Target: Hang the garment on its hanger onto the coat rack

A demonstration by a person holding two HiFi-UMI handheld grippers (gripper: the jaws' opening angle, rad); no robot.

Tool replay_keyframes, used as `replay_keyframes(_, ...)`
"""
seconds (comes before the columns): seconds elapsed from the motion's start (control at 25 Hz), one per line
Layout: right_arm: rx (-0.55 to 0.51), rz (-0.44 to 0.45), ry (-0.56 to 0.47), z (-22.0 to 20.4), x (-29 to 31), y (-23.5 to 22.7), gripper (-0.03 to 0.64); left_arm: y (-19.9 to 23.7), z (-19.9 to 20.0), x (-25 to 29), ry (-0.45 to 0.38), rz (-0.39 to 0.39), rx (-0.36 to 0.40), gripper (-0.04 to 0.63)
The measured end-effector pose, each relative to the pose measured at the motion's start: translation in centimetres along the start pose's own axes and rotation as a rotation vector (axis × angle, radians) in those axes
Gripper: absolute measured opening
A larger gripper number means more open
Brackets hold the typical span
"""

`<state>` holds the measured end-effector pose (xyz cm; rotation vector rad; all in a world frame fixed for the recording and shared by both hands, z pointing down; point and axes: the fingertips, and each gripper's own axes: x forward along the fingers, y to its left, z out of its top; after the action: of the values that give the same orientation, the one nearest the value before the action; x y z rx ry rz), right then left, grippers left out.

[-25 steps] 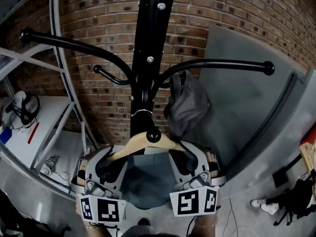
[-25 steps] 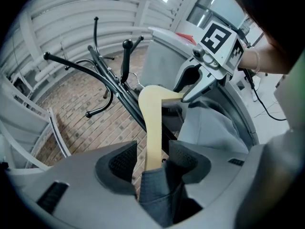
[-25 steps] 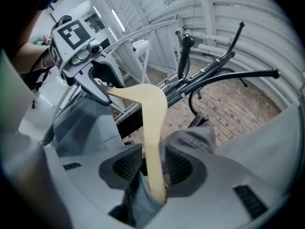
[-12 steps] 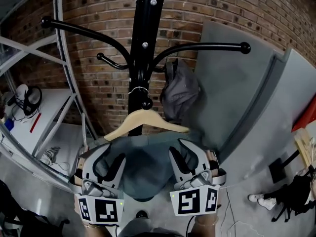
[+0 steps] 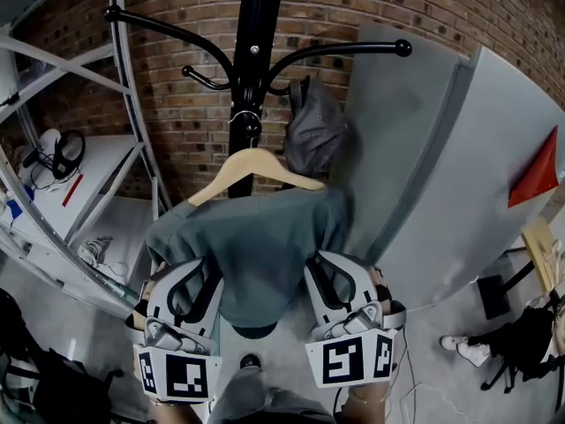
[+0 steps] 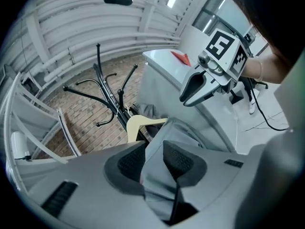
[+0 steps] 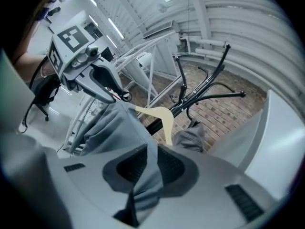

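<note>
Status: hanger (image 5: 256,162) hook sits at the low peg on the coat rack (image 5: 251,51) pole. It looks hooked on, but contact is too small to confirm. Garment (image 5: 256,246) hangs below the wooden bar, in front of the pole's lower part. Both hanger arms show bare wood on top, so can't tell if the shoulders are seated properly.

Left tongs (image 5: 192,276): closing on a fold of fabric at the garment's left lower side. Left gripper view shows cloth filling the gap, pads look to be on it both sides.
Right tongs (image 5: 328,272): closing too, narrower gap, cloth pinched between pads at the right lower side.

Key geometry:
- Garment runs up and fwd from both tongs toward the pole, hanger at the far end of it.
- Hanger long axis runs L-R, roughly parallel to the line between the two tongs. Left end sits a bit lower.
- Neither hand is clearly nearer, they flank the garment about evenly. Hanger is well apart from both.

Grey bag/cap (image 5: 313,135) hangs off a rack arm just right of the hanger and near its right end. Possible snag if the garment swings that way.

Judgement: hang is about done. Next is prob an even tug or straighten w/ both hands, then let go. An uneven pull could tip the bar further or unhook it.
</note>
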<state>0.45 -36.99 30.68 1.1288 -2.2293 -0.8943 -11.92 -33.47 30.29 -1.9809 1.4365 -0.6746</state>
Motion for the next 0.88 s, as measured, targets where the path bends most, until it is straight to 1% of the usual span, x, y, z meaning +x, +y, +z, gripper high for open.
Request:
replay_keyframes(0.2, -0.005, 0.026, -0.016, 0.7, -2.5, 1.4, 0.063, -0.7, 1.0, -3.0, 0.003, 0.042, -0.011, 0.041)
replay_keyframes(0.32, -0.007, 0.038, -0.022, 1.1, -3.7, 1.9, 0.058, -1.3, 1.2, -4.3, 0.012, 0.052, -0.025, 0.005)
replay_keyframes(0.56, -0.002, 0.028, -0.032, 1.1, -5.5, 2.6, 0.044, -2.4, 2.0, -6.0, -0.001, 0.073, -0.007, 0.003)
replay_keyframes(0.68, -0.004, 0.030, -0.035, 1.2, -6.0, 2.9, 0.043, -3.0, 2.1, -6.5, 0.013, 0.049, -0.003, 0.003)
replay_keyframes(0.88, -0.005, 0.024, -0.036, 1.5, -6.4, 2.9, 0.043, -3.2, 2.4, -6.9, 0.008, 0.035, 0.005, 0.003)
